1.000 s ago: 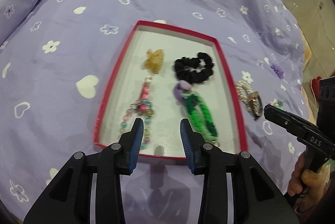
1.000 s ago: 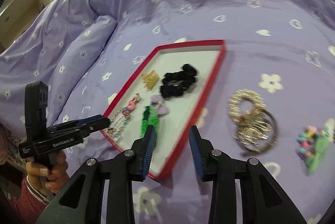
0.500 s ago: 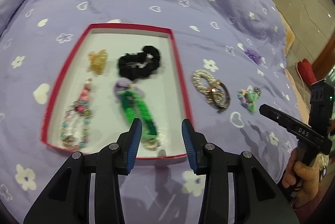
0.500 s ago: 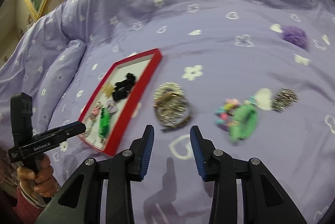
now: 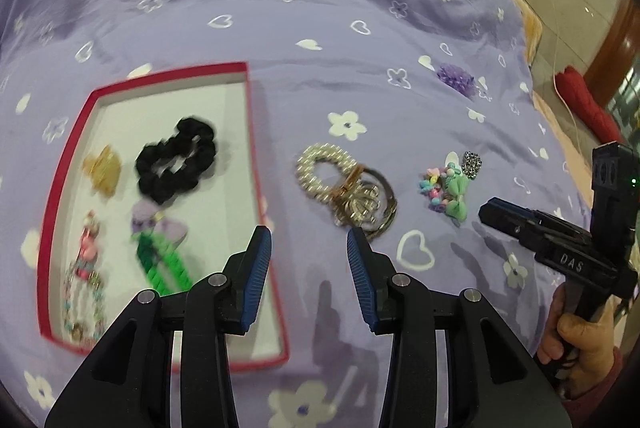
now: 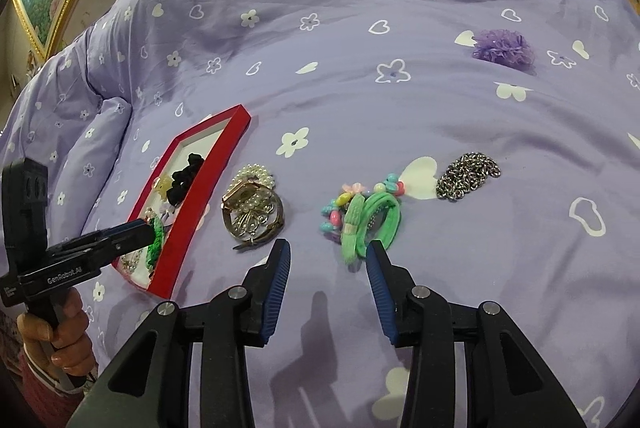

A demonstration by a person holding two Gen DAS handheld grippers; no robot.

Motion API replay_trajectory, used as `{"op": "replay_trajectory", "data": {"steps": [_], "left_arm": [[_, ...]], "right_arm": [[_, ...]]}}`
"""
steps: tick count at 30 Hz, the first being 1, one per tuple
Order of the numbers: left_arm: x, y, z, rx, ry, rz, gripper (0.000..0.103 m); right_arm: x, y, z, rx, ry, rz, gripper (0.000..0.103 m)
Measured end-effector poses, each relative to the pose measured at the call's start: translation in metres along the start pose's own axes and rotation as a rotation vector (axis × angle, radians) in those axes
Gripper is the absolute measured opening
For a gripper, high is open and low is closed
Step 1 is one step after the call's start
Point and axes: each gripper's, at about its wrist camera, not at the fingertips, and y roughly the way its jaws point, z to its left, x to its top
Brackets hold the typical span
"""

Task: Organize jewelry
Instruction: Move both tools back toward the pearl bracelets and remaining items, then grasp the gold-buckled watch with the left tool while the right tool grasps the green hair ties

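While both grippers hover partly open over the purple bedspread (image 6: 360, 100), neither holds anything.

The left gripper (image 5: 308, 248) has bare bedspread between its blue pads (image 5: 256, 268), its left finger over the right edge of the red tray (image 5: 256, 156); its jaws have just been opening. The right gripper (image 6: 326, 260) also has nothing between its fingers, its jaws too having just been opening, just short of the green hair tie (image 6: 376, 220). The pearl bracelet (image 5: 324, 168) and watch (image 6: 252, 216) lie beside the tray; the black scrunchie (image 5: 176, 160) lies inside it. The silver chain (image 6: 468, 176) and purple flower (image 6: 504, 50) lie farther off.
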Motion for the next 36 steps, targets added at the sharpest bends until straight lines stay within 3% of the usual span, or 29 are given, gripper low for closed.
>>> {"op": "replay_trajectory", "data": {"steps": [10,18,20,21,22,36], "left_arm": [[0.023,0.039,-0.025,0.005,0.102,0.047,0.038],[0.028,0.066,-0.031,0.011,0.123,0.087,0.038],[0.028,0.074,-0.033,0.014,0.131,0.098,0.031],[0.028,0.076,-0.034,0.014,0.134,0.105,0.02],[0.027,0.079,-0.035,0.026,0.139,0.108,0.013],[0.016,0.051,-0.021,-0.012,0.08,0.059,0.007]], "right_arm": [[0.009,0.02,0.001,-0.011,-0.032,0.029,0.041],[0.01,0.034,-0.007,-0.024,-0.029,0.056,0.039],[0.01,0.037,-0.009,-0.033,-0.03,0.056,0.03],[0.01,0.038,-0.01,-0.039,-0.028,0.057,0.018],[0.011,0.039,-0.012,-0.043,-0.024,0.055,0.014],[0.007,0.004,-0.015,0.001,0.002,-0.005,0.013]]}}
